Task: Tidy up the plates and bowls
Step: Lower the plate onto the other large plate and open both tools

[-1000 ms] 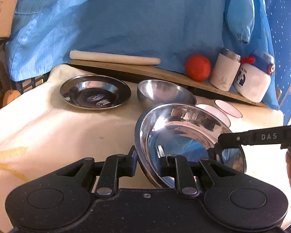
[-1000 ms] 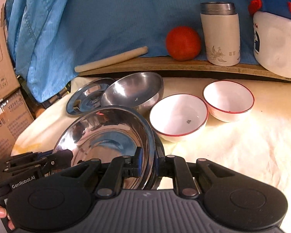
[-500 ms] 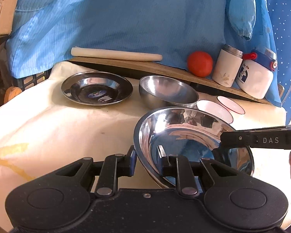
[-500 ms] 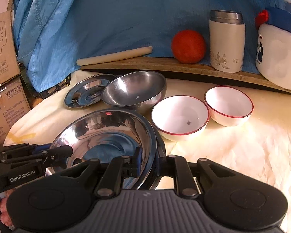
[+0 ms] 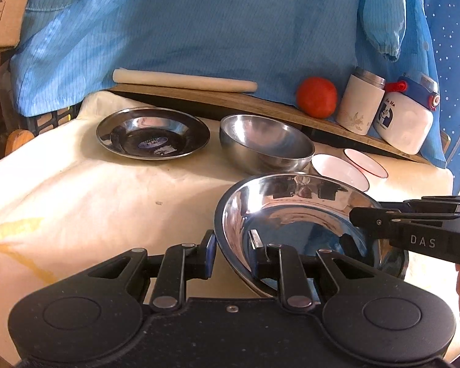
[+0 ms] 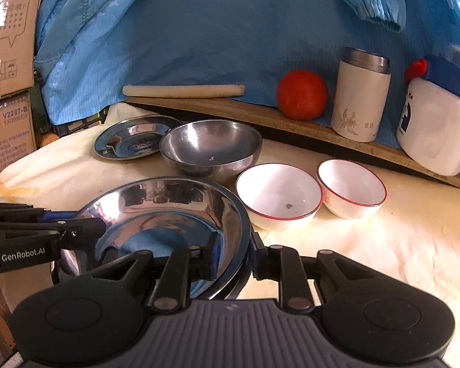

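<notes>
A shiny steel plate (image 5: 291, 214) hangs tilted just above the cream cloth, between both grippers. My left gripper (image 5: 231, 250) is shut on its left rim. The right gripper (image 6: 234, 254) straddles the opposite rim of that plate (image 6: 168, 214); its jaws are opening and the pads stand a little off the metal. Each gripper shows in the other's view, the right gripper (image 5: 355, 219) from the right and the left gripper (image 6: 98, 227) from the left. A second steel plate (image 5: 153, 135) lies flat at the back left. A steel bowl (image 5: 265, 144) sits beside it.
Two white bowls with red rims (image 6: 279, 196) (image 6: 351, 190) stand right of the steel bowl. On a wooden board (image 6: 260, 112) behind are a rolling pin (image 6: 184, 90), a tomato (image 6: 302, 93), a cream flask (image 6: 360, 104) and a white jug (image 6: 432, 135). Cardboard boxes (image 6: 6, 40) stand at the left.
The right gripper's jaws have spread apart around the plate's rim, and its view has rolled and pulled back a little. The left gripper keeps its hold and stays put.
</notes>
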The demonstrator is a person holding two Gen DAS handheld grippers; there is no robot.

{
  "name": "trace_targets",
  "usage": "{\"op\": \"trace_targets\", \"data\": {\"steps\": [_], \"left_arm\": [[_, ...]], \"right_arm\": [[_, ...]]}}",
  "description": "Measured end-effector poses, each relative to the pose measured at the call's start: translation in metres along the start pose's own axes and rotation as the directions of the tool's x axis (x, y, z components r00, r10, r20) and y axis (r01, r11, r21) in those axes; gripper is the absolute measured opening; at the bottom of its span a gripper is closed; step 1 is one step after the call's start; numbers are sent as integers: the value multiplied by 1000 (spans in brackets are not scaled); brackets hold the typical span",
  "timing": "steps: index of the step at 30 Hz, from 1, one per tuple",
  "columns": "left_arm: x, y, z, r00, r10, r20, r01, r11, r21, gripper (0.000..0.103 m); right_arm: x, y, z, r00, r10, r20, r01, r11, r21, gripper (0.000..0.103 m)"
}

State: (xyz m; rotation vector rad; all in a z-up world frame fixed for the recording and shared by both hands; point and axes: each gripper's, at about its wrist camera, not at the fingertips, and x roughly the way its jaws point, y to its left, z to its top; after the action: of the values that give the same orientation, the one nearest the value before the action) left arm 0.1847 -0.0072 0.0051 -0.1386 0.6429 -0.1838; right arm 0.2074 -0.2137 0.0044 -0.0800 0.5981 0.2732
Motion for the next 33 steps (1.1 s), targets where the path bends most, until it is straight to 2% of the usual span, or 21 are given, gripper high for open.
{"op": "trace_targets", "data": {"steps": [6, 9, 11, 12, 19, 20, 25, 30, 33], "left_arm": [[-3, 3, -2, 1000, -5, 16, 5, 1000, -15, 23], [-7, 4, -1, 1000, -7, 25, 8, 1000, -22, 27], [-10, 5, -1, 999, -6, 35, 7, 1000, -24, 34], [-11, 5, 0, 999, -7, 42, 8, 1000, -25, 40], [-22, 14, 6, 995, 12, 98, -6, 998, -68, 79], [-23, 17, 7, 994, 14, 105, -6, 997, -80, 81], [-27, 29, 12, 989, 44, 140, -26, 991, -132, 101], [-27, 40, 15, 985, 84, 152, -61, 987, -151, 102], [-25, 46, 16, 985, 98, 145, -75, 985, -153, 102]], "right_arm": [[-1, -5, -3, 1000, 6, 5, -6, 1000, -2, 31], [-2, -5, -4, 1000, 18, 14, -18, 1000, -4, 36], [-4, -5, -4, 999, 27, 24, -27, 1000, -2, 44], [-5, -6, -4, 999, 29, 31, -29, 1000, -3, 51], [-14, -9, 0, 994, 61, 92, -62, 998, 11, 79], [-15, -9, 1, 993, 64, 100, -66, 998, 13, 85], [-18, -7, 3, 988, 77, 137, -81, 997, 18, 94], [-19, -6, 5, 979, 106, 174, -111, 994, 22, 101], [-19, -4, 8, 973, 127, 191, -133, 991, 18, 103]]}}
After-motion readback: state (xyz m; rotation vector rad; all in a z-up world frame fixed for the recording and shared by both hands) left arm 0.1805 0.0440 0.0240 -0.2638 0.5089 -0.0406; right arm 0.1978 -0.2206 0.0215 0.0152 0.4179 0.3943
